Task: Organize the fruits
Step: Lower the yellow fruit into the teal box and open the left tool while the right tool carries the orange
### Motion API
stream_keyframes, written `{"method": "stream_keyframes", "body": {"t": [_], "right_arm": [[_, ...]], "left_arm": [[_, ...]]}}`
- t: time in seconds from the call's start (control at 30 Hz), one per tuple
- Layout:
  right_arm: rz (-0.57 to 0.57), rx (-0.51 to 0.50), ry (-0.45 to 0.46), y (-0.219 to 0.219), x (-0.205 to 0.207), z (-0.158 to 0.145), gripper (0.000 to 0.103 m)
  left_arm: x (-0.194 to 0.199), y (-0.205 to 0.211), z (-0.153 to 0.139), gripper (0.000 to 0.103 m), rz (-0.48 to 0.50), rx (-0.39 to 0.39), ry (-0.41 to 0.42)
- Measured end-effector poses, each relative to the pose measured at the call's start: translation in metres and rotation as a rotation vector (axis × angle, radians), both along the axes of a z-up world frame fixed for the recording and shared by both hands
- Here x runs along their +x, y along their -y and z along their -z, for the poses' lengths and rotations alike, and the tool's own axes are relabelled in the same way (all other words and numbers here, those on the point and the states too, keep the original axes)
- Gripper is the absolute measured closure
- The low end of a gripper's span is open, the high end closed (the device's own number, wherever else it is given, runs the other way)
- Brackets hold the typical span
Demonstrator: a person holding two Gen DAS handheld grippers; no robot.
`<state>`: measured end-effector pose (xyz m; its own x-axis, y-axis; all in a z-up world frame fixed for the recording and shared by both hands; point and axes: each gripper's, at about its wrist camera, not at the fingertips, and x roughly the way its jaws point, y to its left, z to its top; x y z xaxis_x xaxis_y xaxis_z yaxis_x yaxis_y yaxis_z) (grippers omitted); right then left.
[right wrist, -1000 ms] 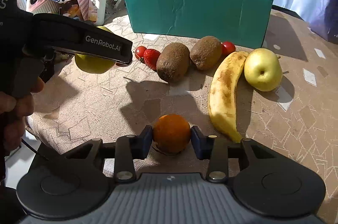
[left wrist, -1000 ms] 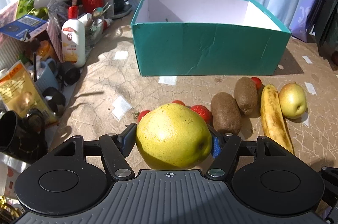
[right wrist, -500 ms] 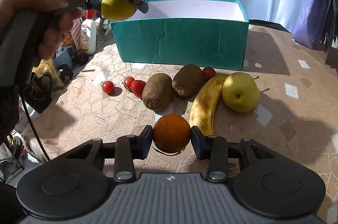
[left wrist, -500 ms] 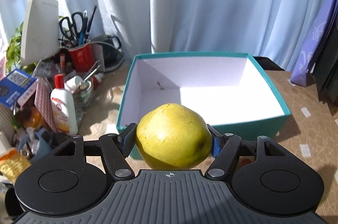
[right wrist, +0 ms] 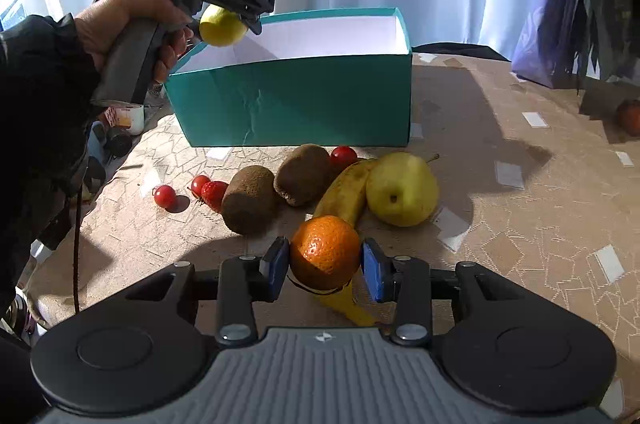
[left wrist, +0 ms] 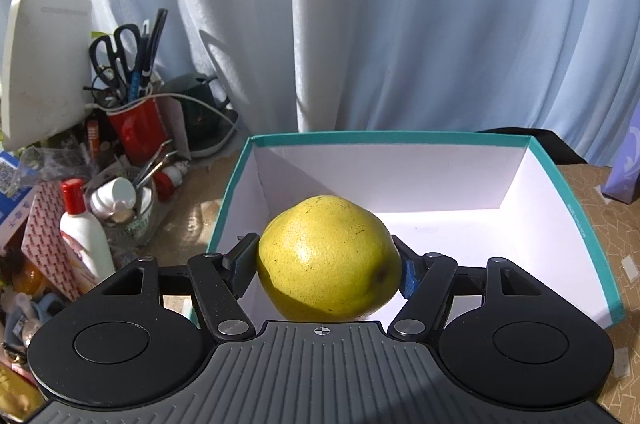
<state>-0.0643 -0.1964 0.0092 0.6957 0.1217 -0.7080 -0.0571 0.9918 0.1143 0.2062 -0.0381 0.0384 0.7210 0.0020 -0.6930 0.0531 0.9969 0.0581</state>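
My left gripper (left wrist: 326, 262) is shut on a large yellow-green citrus fruit (left wrist: 328, 258) and holds it above the near left part of the open teal box (left wrist: 576, 216), whose white inside is bare. The right wrist view shows that fruit (right wrist: 222, 25) over the box's left rim (right wrist: 288, 61). My right gripper (right wrist: 325, 266) is shut on an orange (right wrist: 325, 252), held above the table. On the table lie two kiwis (right wrist: 250, 197), a banana (right wrist: 346, 189), a yellow pear (right wrist: 400, 187), a strawberry (right wrist: 214, 191) and cherry tomatoes (right wrist: 165, 195).
Left of the box is clutter: a red cup with scissors and pens (left wrist: 136, 127), a white bottle with a red cap (left wrist: 86, 244), a white upright device (left wrist: 44, 71). A curtain hangs behind. A purple bag (right wrist: 548, 35) stands at the right, with a reddish fruit (right wrist: 630, 117) beyond.
My left gripper has risen and moved forward with the yellow fruit, from the table to above the box. My right gripper has lifted the orange and moved slightly forward.
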Motion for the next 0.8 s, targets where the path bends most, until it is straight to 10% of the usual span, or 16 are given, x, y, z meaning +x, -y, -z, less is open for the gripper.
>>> {"method": "stream_keyframes", "body": {"t": [0.8], "right_arm": [[0.077,0.010,0.022,0.021,0.009,-0.004,0.064]], "left_arm": [[0.038,0.001,0.058,0.031,-0.039,0.005,-0.185]]}}
